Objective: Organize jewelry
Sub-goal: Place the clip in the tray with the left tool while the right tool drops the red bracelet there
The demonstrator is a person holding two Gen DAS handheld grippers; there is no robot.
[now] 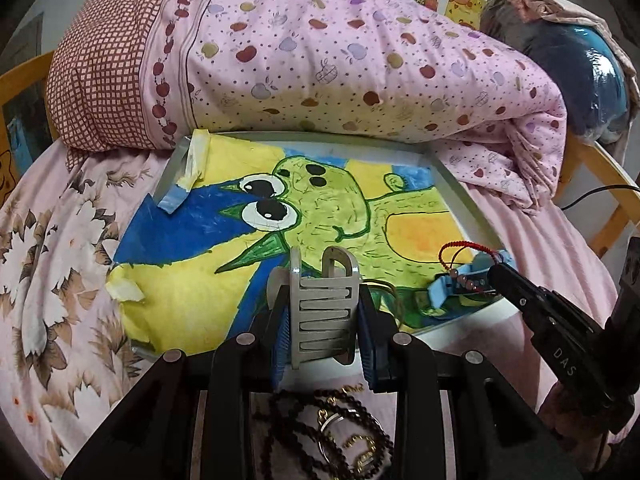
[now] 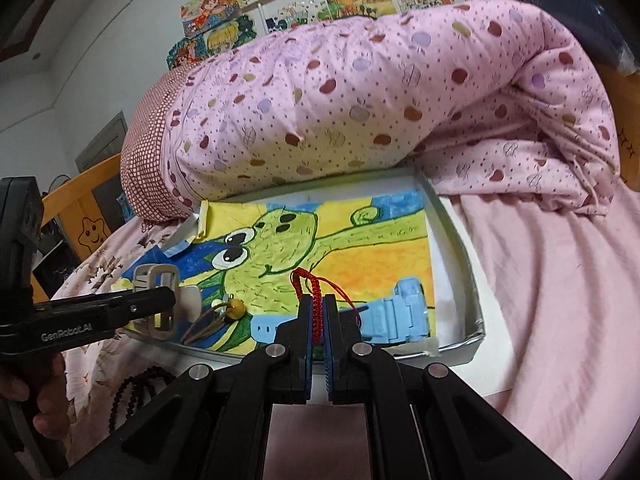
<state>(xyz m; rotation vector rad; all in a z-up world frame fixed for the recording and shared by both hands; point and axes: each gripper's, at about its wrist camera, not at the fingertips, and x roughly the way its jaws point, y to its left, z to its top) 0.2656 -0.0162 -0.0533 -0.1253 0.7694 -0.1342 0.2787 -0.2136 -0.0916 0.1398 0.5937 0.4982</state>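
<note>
My left gripper (image 1: 322,296) is shut on a grey slotted claw clip (image 1: 324,320) and holds it over the near edge of the white tray (image 1: 460,188), which is lined with a green cartoon drawing. In the right wrist view the same clip (image 2: 158,280) shows at the left gripper's tip (image 2: 172,300). My right gripper (image 2: 319,300) is shut on a red braided cord bracelet (image 2: 304,280) with small beads (image 1: 464,278), above the tray's near right corner. A light blue clip (image 2: 404,312) and a brown cord with a yellow bead (image 2: 237,306) lie in the tray.
A dark bead necklace (image 1: 288,420) with gold pieces lies on the pink bedsheet in front of the tray. A folded pink quilt (image 1: 320,60) presses against the tray's far side. A wooden bed frame (image 2: 76,200) runs at the left. A person's hand (image 2: 44,396) holds the left gripper.
</note>
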